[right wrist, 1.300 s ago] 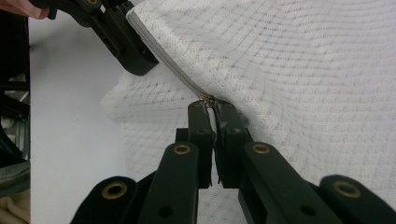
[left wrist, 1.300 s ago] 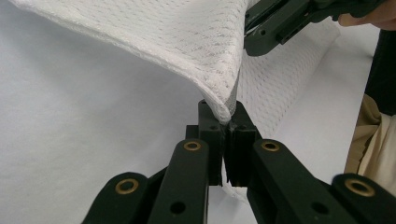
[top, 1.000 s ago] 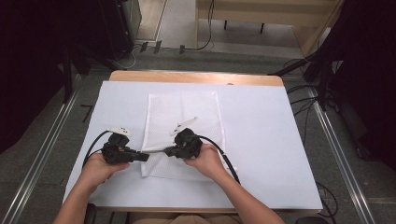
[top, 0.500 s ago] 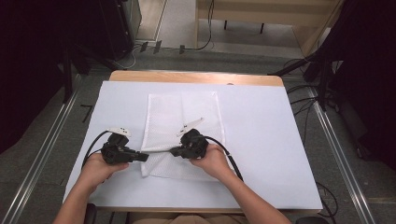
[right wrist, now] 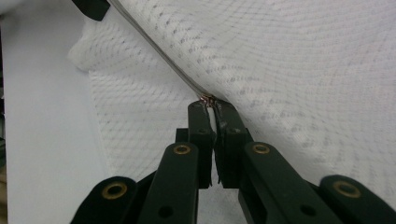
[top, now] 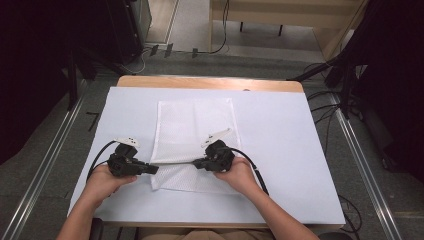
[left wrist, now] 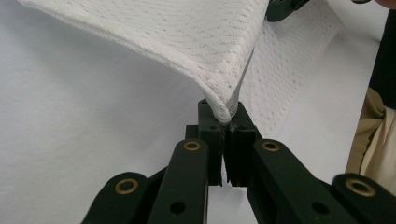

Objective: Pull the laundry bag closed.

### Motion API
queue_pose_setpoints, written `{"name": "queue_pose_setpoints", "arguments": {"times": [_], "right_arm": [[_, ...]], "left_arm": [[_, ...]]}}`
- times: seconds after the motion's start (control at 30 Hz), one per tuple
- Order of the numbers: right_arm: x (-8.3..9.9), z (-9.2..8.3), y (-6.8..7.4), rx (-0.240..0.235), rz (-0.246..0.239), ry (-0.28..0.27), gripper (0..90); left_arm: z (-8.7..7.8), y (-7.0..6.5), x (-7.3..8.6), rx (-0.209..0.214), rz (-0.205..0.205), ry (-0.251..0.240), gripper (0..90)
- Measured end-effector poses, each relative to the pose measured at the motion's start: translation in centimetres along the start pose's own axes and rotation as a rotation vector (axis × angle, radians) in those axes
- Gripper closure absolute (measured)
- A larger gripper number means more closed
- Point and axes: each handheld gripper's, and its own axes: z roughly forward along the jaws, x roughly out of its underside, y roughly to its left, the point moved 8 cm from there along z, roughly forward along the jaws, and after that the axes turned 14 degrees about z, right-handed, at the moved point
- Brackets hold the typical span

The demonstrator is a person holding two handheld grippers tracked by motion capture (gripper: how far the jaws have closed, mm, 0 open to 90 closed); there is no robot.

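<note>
One white mesh bag [top: 195, 127], one table [top: 280, 150], two hand-held grippers: left [top: 152, 169] and right [top: 196, 163]

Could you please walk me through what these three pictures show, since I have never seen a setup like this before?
There is no robot arm here: a person sits at a table and holds a hand-held two-jaw gripper in each hand. The high view looks down from above the person. The other two pictures come from small cameras riding on each gripper, looking along its black jaws. On the table lies a white mesh bag with a zipper along it. The left gripper is shut on the end of the bag at the zipper. The right gripper is shut on the zipper's small metal slider. In the high view the zipper line runs taut between them.
</note>
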Motion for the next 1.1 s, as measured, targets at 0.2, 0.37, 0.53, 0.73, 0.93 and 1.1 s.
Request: {"name": "queue_pose_setpoints", "arguments": {"times": [0.2,0.37,0.53,0.73,0.93,1.1], "right_arm": [[0.2,-0.4,-0.6,0.007,0.017,0.002,87.9],[0.4,-0.6,-1.0,0.017,0.026,0.002,87.9],[0.4,-0.9,-1.3,0.015,0.034,0.000,87.9],[0.7,-1.2,-1.4,0.020,0.026,0.006,87.9],[1.1,-1.6,-1.7,0.031,0.028,0.016,87.9],[1.2,-1.9,-1.6,0.038,0.016,0.018,87.9]], "left_arm": [[0.0,0.1,0.1,-0.002,-0.002,0.001,87.7],[-0.2,0.2,0.2,-0.006,-0.005,-0.001,87.6],[-0.1,0.1,0.2,-0.005,-0.003,0.006,87.6],[0.0,-0.1,0.1,-0.001,0.000,0.009,87.5],[0.0,-0.2,0.2,0.000,0.001,0.016,87.5],[0.0,-0.2,0.2,-0.001,0.004,0.014,87.4]]}}
